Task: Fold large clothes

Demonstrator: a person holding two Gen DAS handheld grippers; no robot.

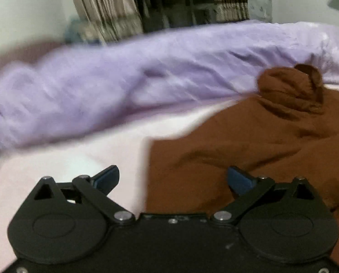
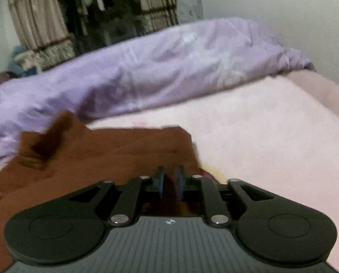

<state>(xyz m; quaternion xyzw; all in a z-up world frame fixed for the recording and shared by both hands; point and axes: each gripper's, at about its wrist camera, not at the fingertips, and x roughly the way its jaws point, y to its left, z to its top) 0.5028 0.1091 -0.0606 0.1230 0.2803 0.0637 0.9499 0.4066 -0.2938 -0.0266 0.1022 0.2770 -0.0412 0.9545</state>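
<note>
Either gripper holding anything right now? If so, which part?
Left gripper: wide open, nothing held. Right gripper: jaws narrow, brown garment between them near its right edge, but a firm pinch cannot be told.

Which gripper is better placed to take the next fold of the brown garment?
Probably right: the right gripper has its narrow jaws over brown garment fabric, though a grip isn't certain. The left gripper is wide open, empty.

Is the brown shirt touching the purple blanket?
Touching. In the left wrist view, the brown shirt's bunched end presses against the purple blanket's lower edge, with no gap.
</note>
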